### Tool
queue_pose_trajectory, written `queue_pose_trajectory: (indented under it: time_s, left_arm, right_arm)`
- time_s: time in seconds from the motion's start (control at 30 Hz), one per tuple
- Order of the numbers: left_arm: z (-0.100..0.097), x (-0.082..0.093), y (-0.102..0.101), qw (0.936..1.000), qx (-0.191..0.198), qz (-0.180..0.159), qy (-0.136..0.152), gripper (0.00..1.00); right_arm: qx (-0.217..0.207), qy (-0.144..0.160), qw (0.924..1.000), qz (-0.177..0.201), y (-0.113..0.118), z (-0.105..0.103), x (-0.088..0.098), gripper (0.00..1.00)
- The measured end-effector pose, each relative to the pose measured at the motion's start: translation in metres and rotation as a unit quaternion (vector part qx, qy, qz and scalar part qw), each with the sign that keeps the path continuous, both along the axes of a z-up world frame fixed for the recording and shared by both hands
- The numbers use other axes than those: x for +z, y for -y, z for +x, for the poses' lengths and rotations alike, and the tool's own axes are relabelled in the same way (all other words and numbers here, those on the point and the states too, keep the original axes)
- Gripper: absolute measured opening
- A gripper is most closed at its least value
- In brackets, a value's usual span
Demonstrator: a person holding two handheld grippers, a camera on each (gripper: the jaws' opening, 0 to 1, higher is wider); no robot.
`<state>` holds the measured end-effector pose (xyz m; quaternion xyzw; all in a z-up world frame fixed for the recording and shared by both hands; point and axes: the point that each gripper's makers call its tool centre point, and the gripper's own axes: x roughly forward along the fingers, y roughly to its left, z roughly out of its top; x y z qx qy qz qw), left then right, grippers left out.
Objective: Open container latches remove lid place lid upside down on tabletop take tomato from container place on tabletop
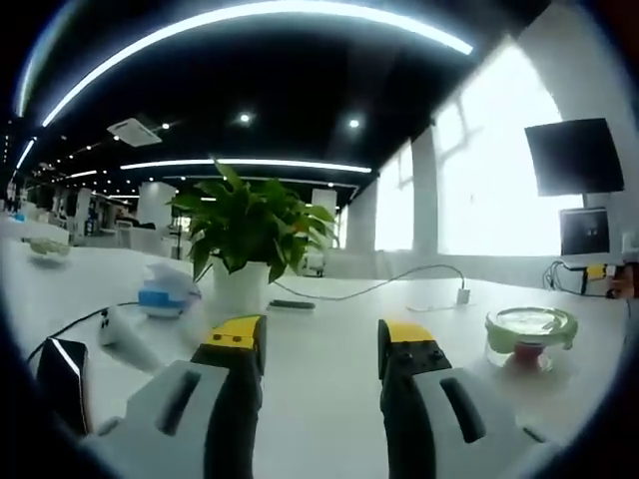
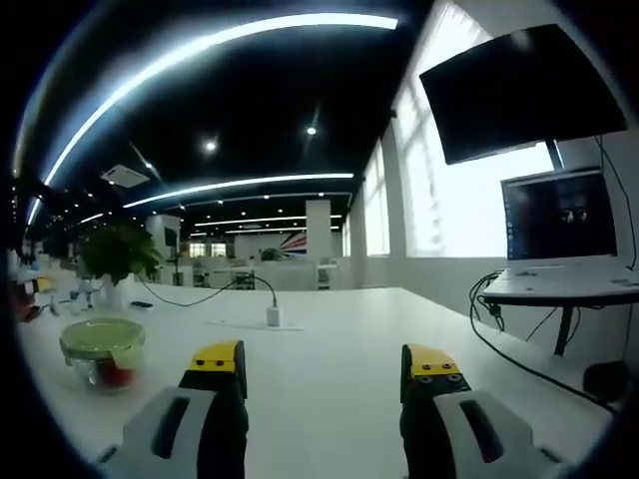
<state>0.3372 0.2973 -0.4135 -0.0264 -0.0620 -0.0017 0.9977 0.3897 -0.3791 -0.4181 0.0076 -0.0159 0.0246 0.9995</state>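
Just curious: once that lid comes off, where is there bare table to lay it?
Bare tabletop lies between the container and the white plug, running toward the monitors' side. It gets crowded by the potted plant, with a blue-and-white object, cables and a phone.

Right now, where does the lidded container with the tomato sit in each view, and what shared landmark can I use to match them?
Left gripper view: the container sits at the right, on the white table, beyond the right jaw.
Right gripper view: the container sits at the left, beyond the left jaw, lid on.
Shared landmark: the potted plant; the white cable with its plug also shows in both.
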Motion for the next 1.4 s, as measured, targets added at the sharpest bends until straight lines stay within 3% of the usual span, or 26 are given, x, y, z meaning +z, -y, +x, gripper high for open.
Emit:
queue_pose_trajectory:
  time_s: [0.2,0.4,0.5,0.67,0.8,0.87,0.93,1.03,1.1,1.23,1.3,1.4]
  left_arm:
    - [0.004,0.002,0.005,0.9995,-0.026,-0.017,-0.006,0.45]
    - [0.009,0.009,0.020,0.9979,-0.063,0.000,-0.011,0.45]
    - [0.012,0.013,0.035,0.9932,-0.114,-0.015,-0.020,0.44]
    - [0.017,0.020,0.044,0.9895,-0.142,-0.003,-0.027,0.44]
    - [0.020,0.030,0.053,0.9850,-0.170,0.007,-0.026,0.44]
    - [0.021,0.035,0.061,0.9810,-0.191,0.019,-0.028,0.44]
    - [0.022,0.041,0.070,0.9758,-0.204,0.076,-0.022,0.44]
    - [0.023,0.043,0.087,0.9656,-0.233,0.112,-0.030,0.45]
    - [0.025,0.046,0.093,0.9637,-0.239,0.114,-0.031,0.45]
    - [0.028,0.052,0.111,0.9526,-0.275,0.127,-0.032,0.45]
    - [0.026,0.053,0.123,0.9432,-0.305,0.126,-0.038,0.45]
    - [0.022,0.056,0.144,0.9235,-0.353,0.145,-0.042,0.48]
  right_arm:
    - [0.002,0.002,1.0000,0.000,-0.001,0.000,0.002,0.56]
    - [0.012,0.007,0.9999,-0.003,-0.004,-0.001,0.007,0.56]
    - [0.034,0.011,0.9994,0.004,-0.011,-0.003,0.013,0.57]
    - [0.056,0.017,0.9981,0.018,-0.020,-0.004,0.021,0.57]
    - [0.065,0.019,0.9977,0.008,-0.026,-0.005,0.026,0.57]
    - [0.067,0.018,0.9976,0.000,-0.028,-0.005,0.027,0.57]
    - [0.067,0.018,0.9976,-0.006,-0.028,-0.005,0.028,0.57]
    - [0.063,0.021,0.9977,-0.011,-0.026,-0.005,0.029,0.56]
    - [0.061,0.021,0.9978,-0.014,-0.026,-0.006,0.029,0.56]
    - [0.063,0.021,0.9977,-0.011,-0.028,-0.006,0.028,0.56]
    - [0.065,0.019,0.9976,-0.013,-0.029,-0.006,0.027,0.56]
    - [0.065,0.017,0.9977,-0.015,-0.030,-0.006,0.026,0.56]
